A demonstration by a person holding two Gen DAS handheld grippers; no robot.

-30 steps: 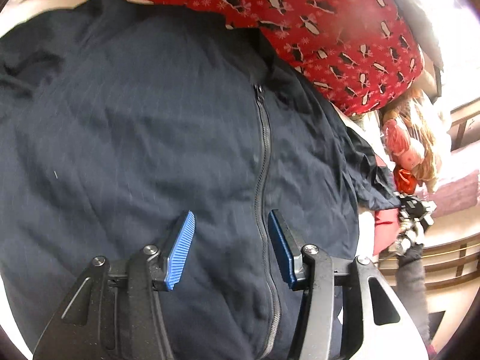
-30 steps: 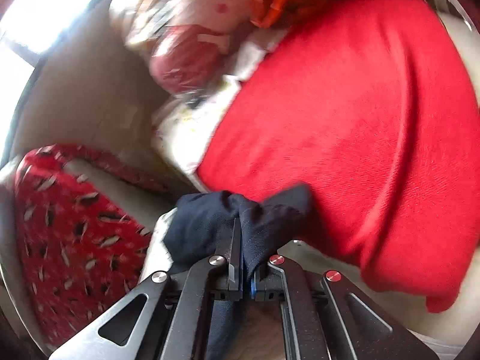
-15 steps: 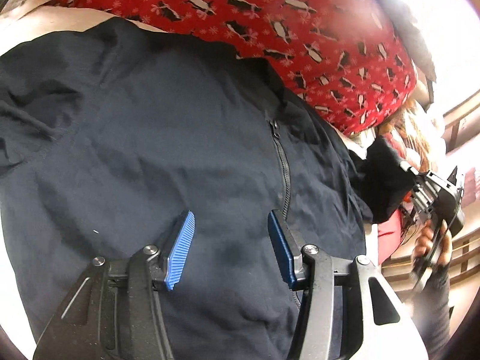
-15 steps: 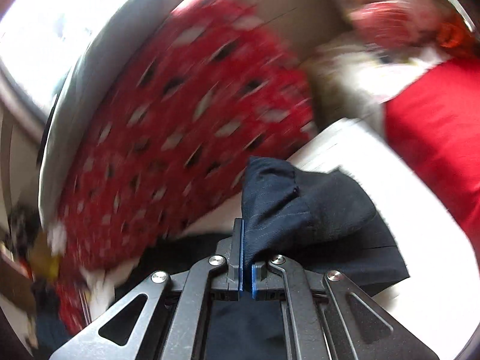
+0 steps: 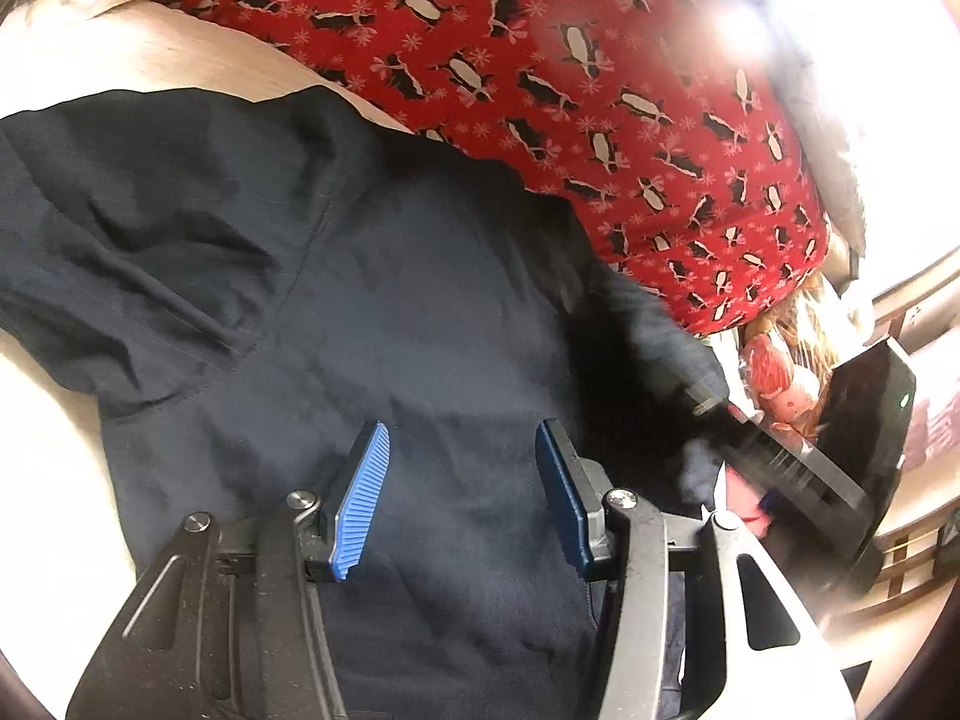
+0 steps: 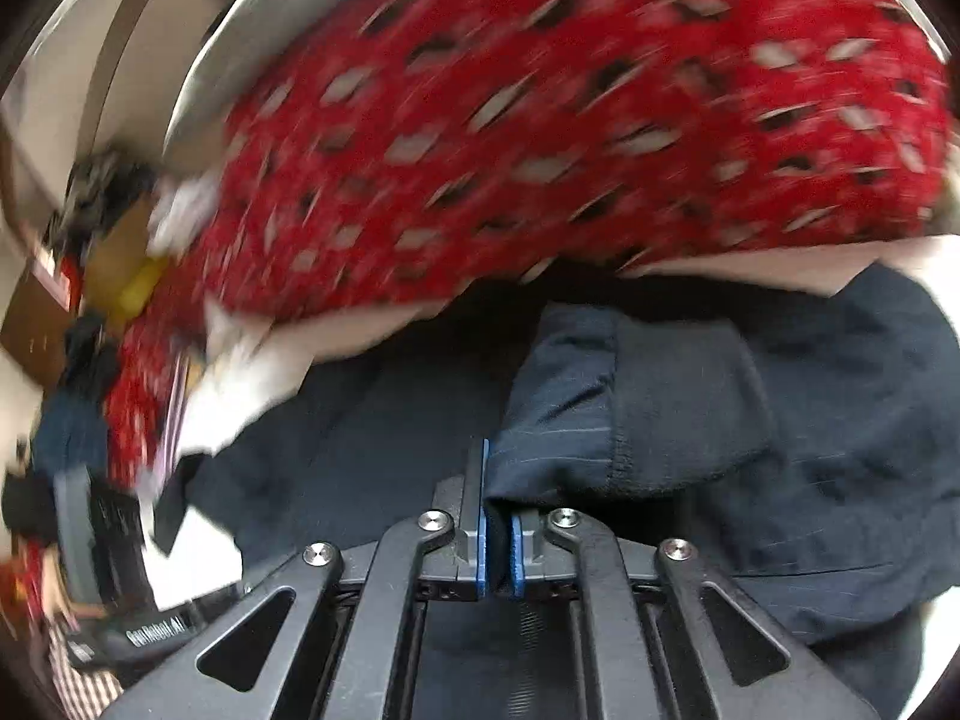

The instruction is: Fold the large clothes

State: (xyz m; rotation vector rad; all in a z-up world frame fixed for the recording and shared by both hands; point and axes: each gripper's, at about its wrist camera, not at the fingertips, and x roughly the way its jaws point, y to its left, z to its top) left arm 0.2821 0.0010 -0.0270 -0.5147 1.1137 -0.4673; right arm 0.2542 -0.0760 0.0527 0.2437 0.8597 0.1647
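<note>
A large dark navy jacket [image 5: 372, 312] lies spread on a pale surface. My left gripper [image 5: 462, 492] is open and empty, its blue pads hovering just above the jacket's body. My right gripper [image 6: 498, 516] is shut on a navy sleeve end [image 6: 648, 414] of the jacket and holds it over the jacket's body. In the left wrist view the right gripper [image 5: 798, 468] shows at the right edge, with the sleeve draped from it. The jacket's zipper is hidden under the folded part.
A red penguin-print cloth [image 5: 588, 78] lies behind the jacket, also blurred in the right wrist view [image 6: 540, 120]. A pink and orange stuffed toy [image 5: 774, 372] sits at the right. Clutter and boxes [image 6: 102, 252] stand at the far left of the right wrist view.
My right gripper has carried the sleeve leftward, from over a red garment to above the jacket's body, covering the zipper. My left gripper has stayed open over the jacket, which shifted slightly in view.
</note>
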